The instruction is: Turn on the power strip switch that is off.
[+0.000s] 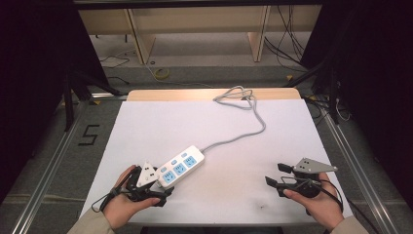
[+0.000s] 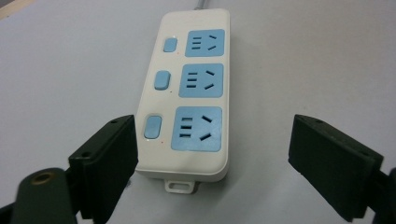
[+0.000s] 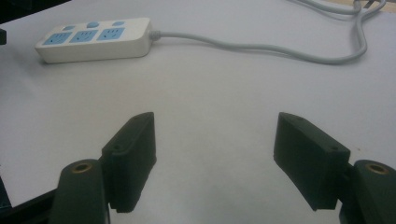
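A white power strip (image 1: 180, 165) with three blue sockets and three blue switches lies on the white table (image 1: 146, 126), left of centre. Its grey cable (image 1: 243, 134) runs to the far edge and ends in a loose coil. My left gripper (image 1: 158, 184) is open at the strip's near end. In the left gripper view the strip (image 2: 189, 93) lies between and just beyond the two spread jaws (image 2: 212, 163). My right gripper (image 1: 277, 176) is open over bare table at the near right, well apart from the strip (image 3: 95, 39), with nothing between its jaws (image 3: 215, 158).
The table's wooden far edge (image 1: 160, 93) shows past the white sheet. Metal rails (image 1: 358, 165) run along both sides. Dark stands, floor cables and wooden furniture legs (image 1: 141, 44) lie beyond the table. A number marking (image 1: 88, 135) sits on the floor at the left.
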